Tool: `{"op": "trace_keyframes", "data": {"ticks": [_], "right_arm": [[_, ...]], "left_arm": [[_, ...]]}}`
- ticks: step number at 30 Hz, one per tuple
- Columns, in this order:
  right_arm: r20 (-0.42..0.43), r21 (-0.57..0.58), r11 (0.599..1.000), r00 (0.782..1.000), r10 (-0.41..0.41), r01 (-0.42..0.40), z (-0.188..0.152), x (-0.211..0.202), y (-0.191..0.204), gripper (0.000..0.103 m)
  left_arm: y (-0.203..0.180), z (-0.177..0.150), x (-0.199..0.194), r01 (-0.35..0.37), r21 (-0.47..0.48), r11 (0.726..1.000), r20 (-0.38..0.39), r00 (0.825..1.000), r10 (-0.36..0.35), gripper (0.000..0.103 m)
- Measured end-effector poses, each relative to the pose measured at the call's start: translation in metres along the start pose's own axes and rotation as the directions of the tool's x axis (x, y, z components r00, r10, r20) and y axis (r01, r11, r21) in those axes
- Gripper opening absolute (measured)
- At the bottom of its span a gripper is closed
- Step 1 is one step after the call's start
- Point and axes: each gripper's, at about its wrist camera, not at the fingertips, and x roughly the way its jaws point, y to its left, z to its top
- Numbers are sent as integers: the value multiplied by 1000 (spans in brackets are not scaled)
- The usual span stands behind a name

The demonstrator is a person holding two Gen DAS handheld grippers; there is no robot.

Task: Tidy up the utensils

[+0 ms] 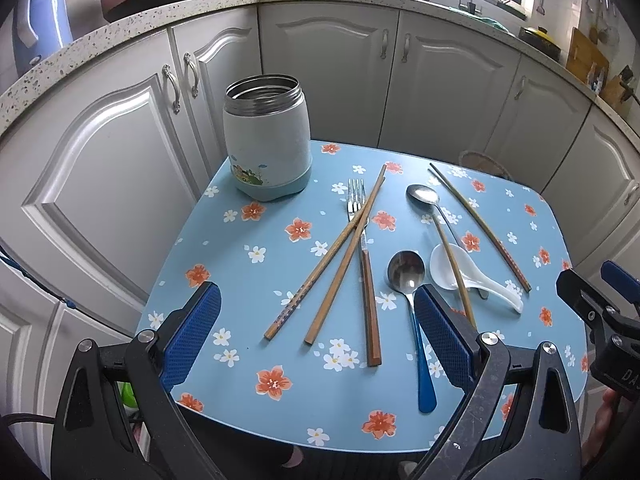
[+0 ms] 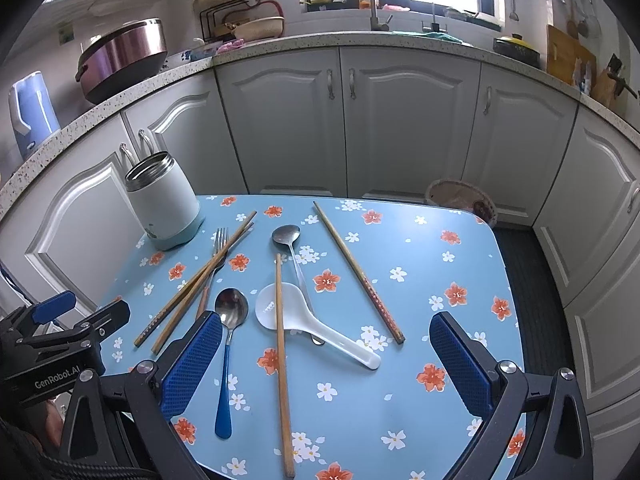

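Observation:
An open steel-rimmed white jar (image 1: 267,142) (image 2: 163,200) stands at the table's far left. Loose utensils lie on the table: two crossed wooden chopsticks (image 1: 336,256) (image 2: 192,284) over a fork (image 1: 362,240) (image 2: 218,246), a blue-handled spoon (image 1: 412,312) (image 2: 228,344), a steel spoon (image 1: 426,200) (image 2: 290,248), a white soup spoon (image 1: 468,276) (image 2: 316,324), and two single chopsticks (image 1: 484,228) (image 2: 280,352). My left gripper (image 1: 318,336) is open above the near edge. My right gripper (image 2: 326,364) is open, the utensils lying on the table below its fingers.
The small table has a blue floral cover (image 1: 280,380) (image 2: 440,264). White kitchen cabinets (image 1: 328,76) (image 2: 400,120) stand close behind it. A woven basket (image 2: 460,200) sits on the floor at the far right corner. My right gripper's body (image 1: 604,320) shows at the left view's right edge.

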Motion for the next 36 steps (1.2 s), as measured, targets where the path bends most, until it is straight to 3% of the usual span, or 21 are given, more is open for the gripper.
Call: {"op": "trace_keyframes", "data": {"ticks": [36], "right_arm": [[-18,-30,1000,1000,-6,5,2,3,6,103]], "left_arm": [[-5,2,-3,-11,23,1000,30,1000,10,98]]}}
